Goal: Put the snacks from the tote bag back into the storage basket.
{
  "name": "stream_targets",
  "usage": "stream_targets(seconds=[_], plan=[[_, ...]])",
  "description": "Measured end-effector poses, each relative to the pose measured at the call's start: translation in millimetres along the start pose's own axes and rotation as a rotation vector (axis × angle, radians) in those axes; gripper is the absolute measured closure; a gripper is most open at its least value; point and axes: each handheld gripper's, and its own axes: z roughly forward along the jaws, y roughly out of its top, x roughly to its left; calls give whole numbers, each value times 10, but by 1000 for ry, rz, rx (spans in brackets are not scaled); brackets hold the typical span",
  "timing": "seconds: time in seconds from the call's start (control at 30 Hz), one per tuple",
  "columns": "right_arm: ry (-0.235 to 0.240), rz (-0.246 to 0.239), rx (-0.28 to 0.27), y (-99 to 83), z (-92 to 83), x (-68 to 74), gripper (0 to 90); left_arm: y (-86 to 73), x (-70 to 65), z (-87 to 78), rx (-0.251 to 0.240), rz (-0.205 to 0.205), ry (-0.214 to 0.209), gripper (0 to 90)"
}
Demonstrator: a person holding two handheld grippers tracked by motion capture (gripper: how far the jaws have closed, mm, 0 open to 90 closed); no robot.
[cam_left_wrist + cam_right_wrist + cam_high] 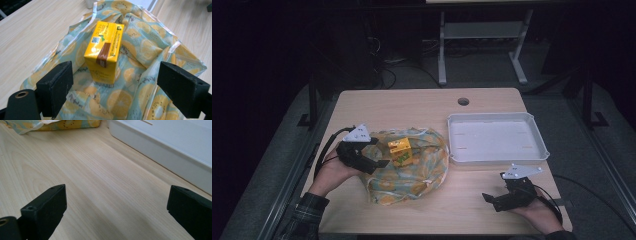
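Carton point(103, 50) stands on the bag point(140, 75), at twelve o'clock from my left claw point(115, 87), jaws wide, empty. Closing carelessly could snag cloth or tip it. Right claw point(115, 210) gapes over bare tabletop point(100, 182).

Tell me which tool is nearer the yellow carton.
Left. The left tool sits right beside the carton on the bag, open toward it. The right tool rests far off, open over bare table near the tray.
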Motion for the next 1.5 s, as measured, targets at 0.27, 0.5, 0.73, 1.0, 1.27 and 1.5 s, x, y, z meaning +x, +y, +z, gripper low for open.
stream_targets(seconds=[0.27, 0.5, 0.73, 1.0, 1.27, 1.5], plan=[[3, -3, 6, -5, 2, 5, 22, 134, 25, 109, 23, 25, -14, 129], [2, 5, -1, -12, -5, -2, 22, 291, 65, 246, 76, 63, -34, 129], [8, -5, 5, -12, 4, 3, 22, 410, 99, 342, 136, 81, -52, 130], [9, -4, 3, -18, -2, 5, 22, 524, 136, 461, 238, 117, -56, 134], [10, -5, 5, -24, -5, 3, 23, 538, 165, 618, 322, 103, -65, 143], [7, -9, 7, -30, -8, 0, 22, 537, 158, 695, 355, 102, -63, 199]])
